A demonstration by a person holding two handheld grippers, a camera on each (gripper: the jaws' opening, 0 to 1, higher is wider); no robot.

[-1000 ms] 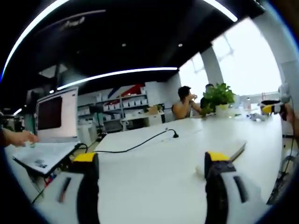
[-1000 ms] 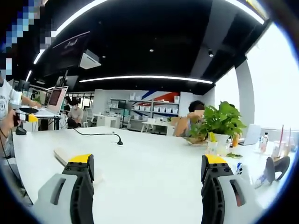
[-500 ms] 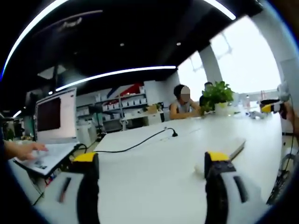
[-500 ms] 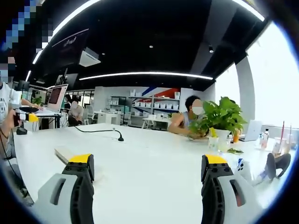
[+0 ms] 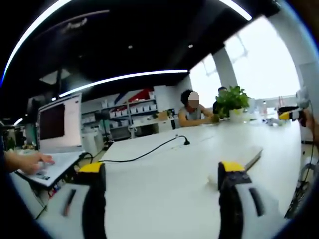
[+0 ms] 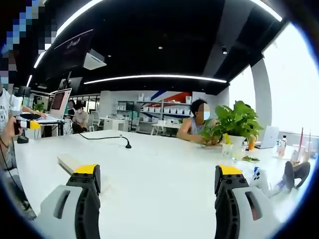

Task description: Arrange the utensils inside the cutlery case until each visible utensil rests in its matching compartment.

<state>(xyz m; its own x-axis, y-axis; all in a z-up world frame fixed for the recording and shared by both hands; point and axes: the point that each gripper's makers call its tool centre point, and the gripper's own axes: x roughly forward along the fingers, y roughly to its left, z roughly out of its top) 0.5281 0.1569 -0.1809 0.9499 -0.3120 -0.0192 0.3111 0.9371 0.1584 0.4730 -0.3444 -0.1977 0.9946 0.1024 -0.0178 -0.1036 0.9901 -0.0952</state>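
Observation:
A flat, pale wooden cutlery case (image 5: 247, 159) lies on the white table, partly behind the right jaw in the left gripper view. In the right gripper view the case (image 6: 67, 163) lies at the left, just beyond the left jaw. No utensils can be made out. My left gripper (image 5: 162, 172) hovers over the table, open, with nothing between its yellow-tipped jaws. My right gripper (image 6: 157, 172) is also open and holds nothing. Each gripper appears far off in the other's view, held by a hand: the right gripper (image 5: 291, 115) and the left gripper (image 6: 26, 123).
A black cable (image 5: 149, 154) with a small stand runs across the white table (image 5: 164, 194). An open laptop (image 5: 59, 124) sits at the left with a hand on it. A potted plant (image 6: 234, 127), bottles and small items (image 6: 291, 175) stand at the right. People sit at the far end.
Both grippers stay where they were, open. The seated person at the table's far end has shifted, and the hand on the laptop has moved a little.

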